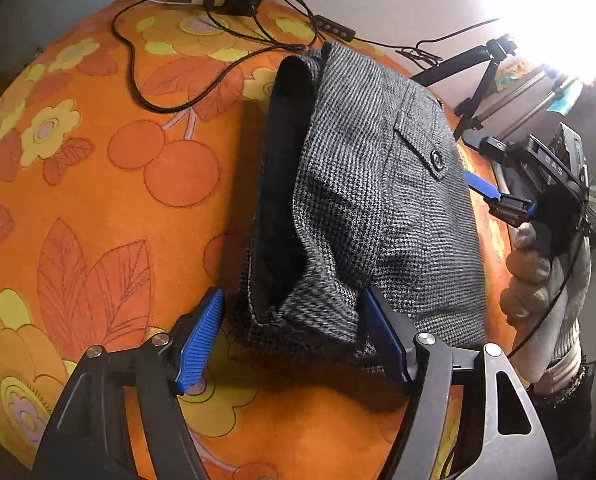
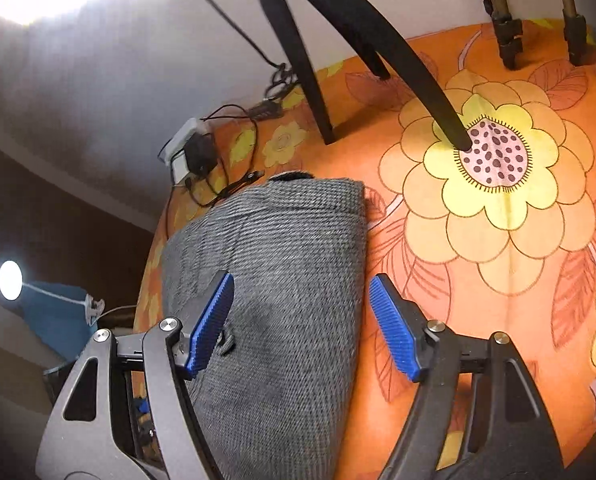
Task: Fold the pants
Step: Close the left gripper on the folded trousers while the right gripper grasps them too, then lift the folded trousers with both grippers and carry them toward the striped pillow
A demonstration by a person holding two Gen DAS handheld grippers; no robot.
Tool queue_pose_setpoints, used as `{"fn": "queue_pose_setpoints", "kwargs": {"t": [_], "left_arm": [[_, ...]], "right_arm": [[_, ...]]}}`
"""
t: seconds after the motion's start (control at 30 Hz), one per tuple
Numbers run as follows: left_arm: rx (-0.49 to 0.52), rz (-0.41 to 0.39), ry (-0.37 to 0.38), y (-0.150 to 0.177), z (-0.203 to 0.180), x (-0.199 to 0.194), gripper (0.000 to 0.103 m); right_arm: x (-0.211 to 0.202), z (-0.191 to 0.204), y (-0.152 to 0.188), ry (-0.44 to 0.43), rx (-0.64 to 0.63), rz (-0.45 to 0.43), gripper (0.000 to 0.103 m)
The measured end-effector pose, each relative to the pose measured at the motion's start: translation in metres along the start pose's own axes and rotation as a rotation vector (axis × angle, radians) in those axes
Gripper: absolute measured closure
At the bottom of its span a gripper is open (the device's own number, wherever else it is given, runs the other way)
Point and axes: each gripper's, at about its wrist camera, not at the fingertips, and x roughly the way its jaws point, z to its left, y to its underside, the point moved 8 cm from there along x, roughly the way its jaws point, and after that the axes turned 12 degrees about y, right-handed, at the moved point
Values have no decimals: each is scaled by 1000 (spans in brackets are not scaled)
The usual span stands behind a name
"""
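Orange floral cloth (image 1: 98, 208), cables (image 1: 202, 60) at far edge; left gripper (image 1: 294, 336) jaws spread, bracketing near corner of pants (image 1: 378, 184); pants folded compact at centre, likely nearly done; right gripper (image 2: 302, 324) jaws spread, gripping nothing

Your pants (image 1: 378, 200) are coarse woven cloth, grey houndstooth, matt, with a glossy dark button (image 1: 437, 159). Under them the orange flowered cloth (image 1: 98, 200) looks soft and matt. Your left tool (image 1: 294, 336) has ribbed blue plastic pads (image 1: 200, 344), matt dark arms and shiny metal screws (image 1: 425, 337).
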Motion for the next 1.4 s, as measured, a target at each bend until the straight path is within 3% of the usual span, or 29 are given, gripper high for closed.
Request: {"fn": "queue_pose_setpoints", "kwargs": {"t": [0.5,0.67,0.8,1.07,1.2,1.4], "left_arm": [[15,-97,5,-5,-7,6,31],[40,-139,15,-4,-11,7,49],[31,-151,22,-5,-10,6,56],[98,-169,-32,-7,-21,6,66],[149,-175,-68,-6,-26,5,67],[182,-183,-83,-8,-29,2,69]], "right_arm": [[34,4,-11,-64,42,1,30],[37,9,-11,-95,37,-4,28],[41,14,-12,-100,40,-8,31],[37,20,-10,-57,6,-17,68],[29,27,-8,-6,-51,-49,77],[18,39,-7,48,-130,-90,81]]}}
